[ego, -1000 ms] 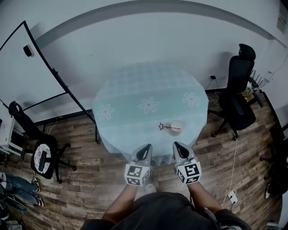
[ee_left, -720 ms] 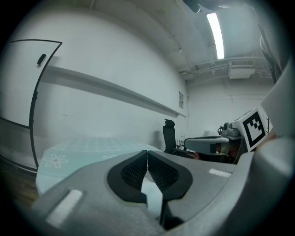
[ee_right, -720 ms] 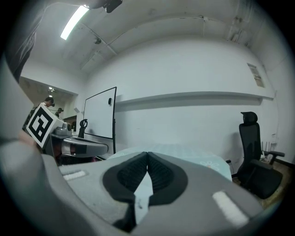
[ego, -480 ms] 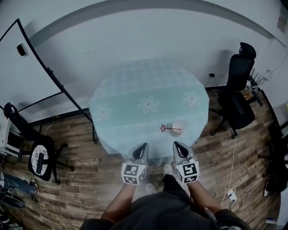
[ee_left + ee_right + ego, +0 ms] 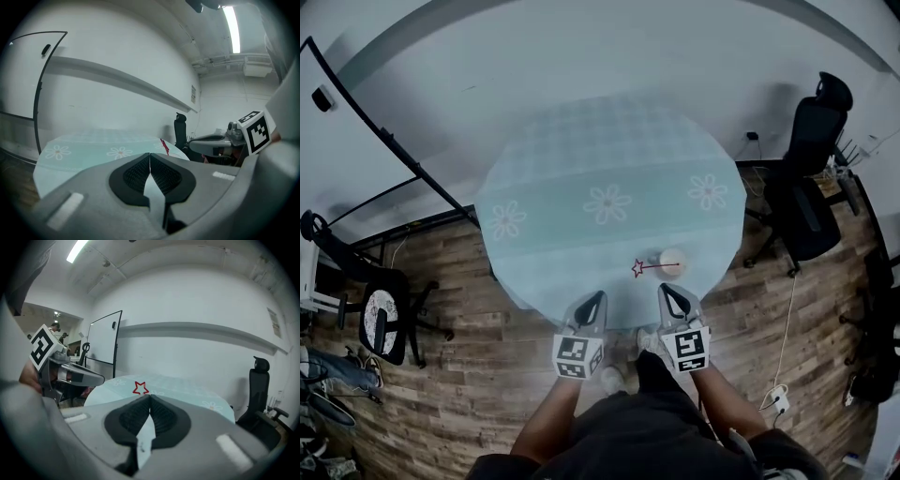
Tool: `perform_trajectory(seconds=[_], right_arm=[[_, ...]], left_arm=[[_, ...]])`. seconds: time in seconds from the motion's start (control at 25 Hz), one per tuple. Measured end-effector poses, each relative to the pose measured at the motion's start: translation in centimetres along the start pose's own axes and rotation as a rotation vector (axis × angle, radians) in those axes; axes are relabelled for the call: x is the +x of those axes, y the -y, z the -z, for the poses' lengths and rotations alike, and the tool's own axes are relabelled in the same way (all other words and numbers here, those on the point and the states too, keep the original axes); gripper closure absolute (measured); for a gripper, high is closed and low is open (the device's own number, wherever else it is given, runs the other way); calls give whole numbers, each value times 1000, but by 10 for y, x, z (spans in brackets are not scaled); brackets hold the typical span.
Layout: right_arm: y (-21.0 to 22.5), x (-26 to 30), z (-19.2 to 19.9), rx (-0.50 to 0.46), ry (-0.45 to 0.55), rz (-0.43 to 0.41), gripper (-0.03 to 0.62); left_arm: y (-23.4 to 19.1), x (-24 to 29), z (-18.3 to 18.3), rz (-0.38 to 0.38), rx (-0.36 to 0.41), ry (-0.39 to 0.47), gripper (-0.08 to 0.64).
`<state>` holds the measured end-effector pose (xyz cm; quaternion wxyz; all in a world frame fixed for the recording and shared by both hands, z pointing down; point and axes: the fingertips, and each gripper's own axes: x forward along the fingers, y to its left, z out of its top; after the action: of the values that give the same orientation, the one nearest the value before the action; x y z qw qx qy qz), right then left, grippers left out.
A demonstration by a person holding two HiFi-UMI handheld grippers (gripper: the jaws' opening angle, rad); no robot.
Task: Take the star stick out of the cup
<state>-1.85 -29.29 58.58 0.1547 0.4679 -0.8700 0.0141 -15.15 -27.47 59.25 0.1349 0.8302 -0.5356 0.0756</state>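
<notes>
A white cup (image 5: 672, 262) stands near the front right edge of the round table (image 5: 581, 169), which wears a pale green flowered cloth. A thin stick with a red star (image 5: 637, 268) leans out of the cup toward the left; the star (image 5: 139, 388) also shows just above my right jaws and as a red sliver (image 5: 164, 146) in the left gripper view. My left gripper (image 5: 594, 302) and right gripper (image 5: 671, 296) hover at the table's front edge, short of the cup. Both are shut with nothing between the pads.
A black office chair (image 5: 814, 178) stands right of the table. A whiteboard frame (image 5: 384, 150) leans at the left, with another chair (image 5: 366, 309) below it. A wood floor surrounds the table; a cable and plug (image 5: 773, 398) lie at lower right.
The view has moved closer to the table, so the table looks larger. Both grippers have edged forward to its front edge. The cup and star stick have stayed put.
</notes>
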Motion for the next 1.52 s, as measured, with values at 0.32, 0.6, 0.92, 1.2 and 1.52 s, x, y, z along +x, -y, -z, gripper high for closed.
perform_trajectory(seconds=[0.32, 0.6, 0.92, 1.2, 1.52], right_arm=[[13, 35, 30, -57, -69, -6, 586], [16, 57, 51, -69, -120, -4, 534], [25, 77, 69, -139, -199, 30, 515], [24, 86, 69, -216, -218, 36, 512], [25, 91, 68, -269, -197, 43, 512]], left_arm=[[-12, 25, 31, -27, -40, -62, 555], [-9, 39, 48, -15, -44, -102, 555], [-14, 44, 59, -30, -63, -126, 555], [-6, 51, 56, -9, -70, -125, 555], [-3, 44, 61, -5, -75, -148, 555]])
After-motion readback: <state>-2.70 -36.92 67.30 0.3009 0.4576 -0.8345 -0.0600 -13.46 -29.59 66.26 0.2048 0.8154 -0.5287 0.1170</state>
